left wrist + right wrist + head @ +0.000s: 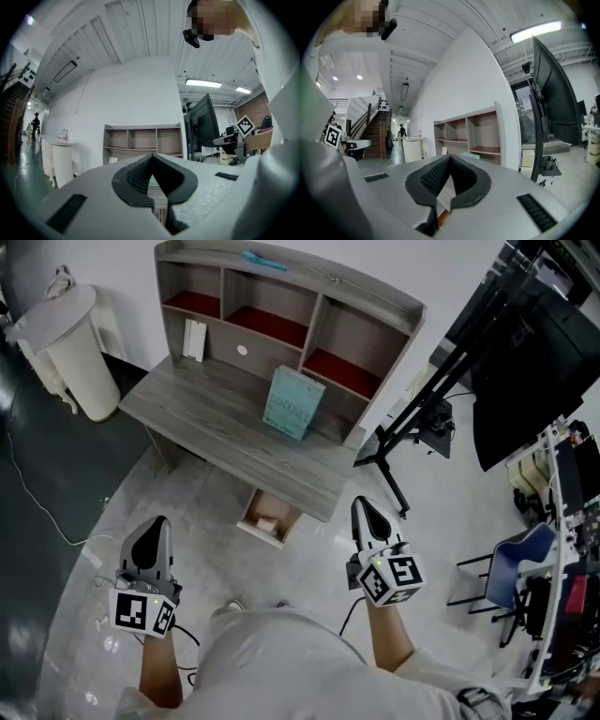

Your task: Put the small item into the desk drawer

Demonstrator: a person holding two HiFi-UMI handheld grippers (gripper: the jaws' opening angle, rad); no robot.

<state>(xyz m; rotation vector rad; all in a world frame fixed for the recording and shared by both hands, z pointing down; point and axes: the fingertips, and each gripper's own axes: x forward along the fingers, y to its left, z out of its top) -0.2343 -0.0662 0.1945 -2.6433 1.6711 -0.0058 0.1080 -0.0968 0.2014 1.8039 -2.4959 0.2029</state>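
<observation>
Both pairs of jaws are pressed together, empty: left gripper (pixel 157 524) at 7 o'clock of the open desk drawer (pixel 261 537), right gripper (pixel 363 506) at 3 o'clock. The small pale item (pixel 266 521) lies inside that drawer, too small to show its long axis. A teal book (pixel 293 402) leans on the hutch (pixel 361 289) at 12 o'clock. A black tripod stand (pixel 405 432) is at 2 o'clock and a white bin (pixel 70 348) at 10.
</observation>
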